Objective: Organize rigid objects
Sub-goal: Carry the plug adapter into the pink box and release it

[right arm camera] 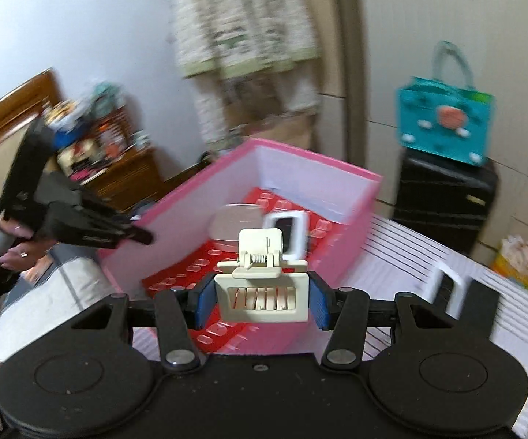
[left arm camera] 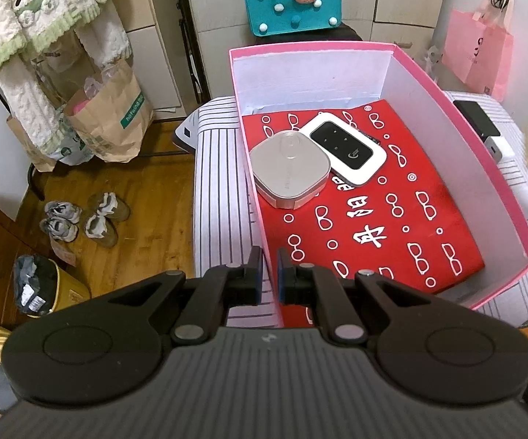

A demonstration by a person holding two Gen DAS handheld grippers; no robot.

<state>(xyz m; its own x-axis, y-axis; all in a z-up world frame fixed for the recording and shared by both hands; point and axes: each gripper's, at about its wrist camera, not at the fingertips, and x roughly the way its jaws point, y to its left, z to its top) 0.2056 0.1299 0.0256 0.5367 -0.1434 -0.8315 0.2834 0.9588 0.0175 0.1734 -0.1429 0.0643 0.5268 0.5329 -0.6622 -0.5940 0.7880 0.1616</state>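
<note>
A pink box (left arm camera: 465,135) with white inner walls stands on a striped cover. A red cloth (left arm camera: 373,219) printed with white glasses lines its bottom. On the cloth lie a grey rounded case (left arm camera: 287,168) and a white device with a black face (left arm camera: 344,148). My left gripper (left arm camera: 269,256) is shut on the box's near left wall. It also shows in the right wrist view as the left gripper (right arm camera: 143,236), held by a hand. My right gripper (right arm camera: 262,303) is shut on a cream hair claw clip (right arm camera: 264,292) and holds it above the box's near edge (right arm camera: 227,344).
A black-and-white gadget (left arm camera: 483,128) lies on the striped cover (left arm camera: 220,183) right of the box. A teal felt bag (left arm camera: 293,0) sits on a black case behind. A pink paper bag (left arm camera: 479,55) hangs at the right. Shoes (left arm camera: 84,219) and paper bags (left arm camera: 110,120) are on the floor at the left.
</note>
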